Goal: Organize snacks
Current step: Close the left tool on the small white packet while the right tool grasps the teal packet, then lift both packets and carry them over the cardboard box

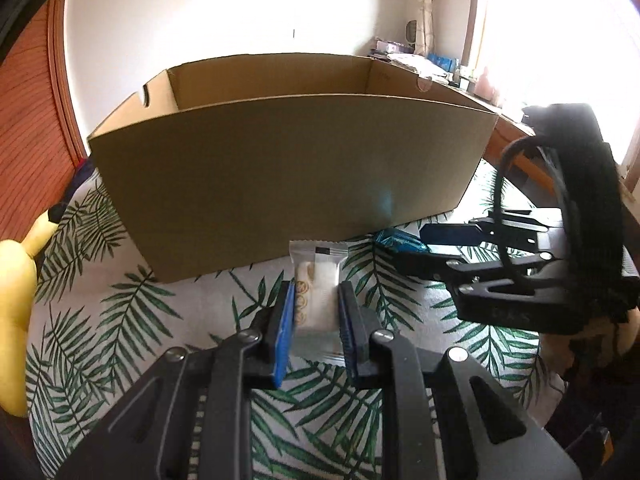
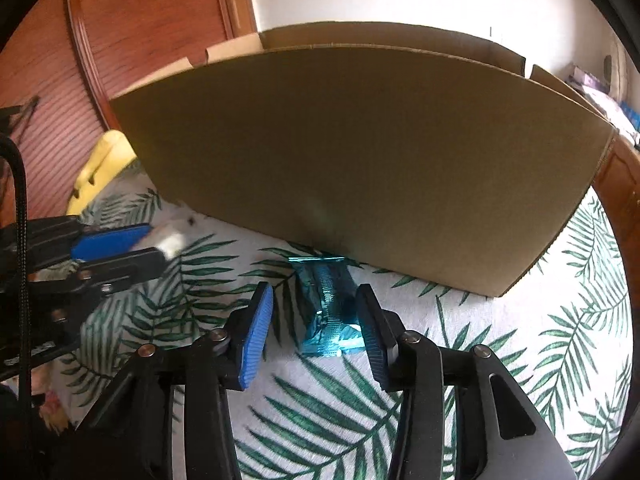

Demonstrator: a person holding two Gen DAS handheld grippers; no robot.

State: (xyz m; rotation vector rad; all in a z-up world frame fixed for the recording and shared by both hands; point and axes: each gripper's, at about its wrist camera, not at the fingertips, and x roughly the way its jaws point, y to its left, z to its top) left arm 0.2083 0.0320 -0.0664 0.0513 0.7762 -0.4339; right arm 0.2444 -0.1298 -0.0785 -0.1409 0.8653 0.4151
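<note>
At frame centre the left gripper (image 1: pixel 316 308) clamps a white snack (image 1: pixel 317 280) bound for the box (image 1: pixel 280 168), while the right gripper (image 2: pixel 316 320) straddles a blue packet (image 2: pixel 330 312), jaws apart.

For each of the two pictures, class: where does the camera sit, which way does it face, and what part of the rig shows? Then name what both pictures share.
Left wrist view: on the left gripper, facing the cardboard box; its fingers clamp a white snack packet.
Right wrist view: on the right gripper, facing the same box; a blue snack packet lies between its open fingers.
Shared: box, leaf-print cloth, yellow toy, each other's gripper.
</note>
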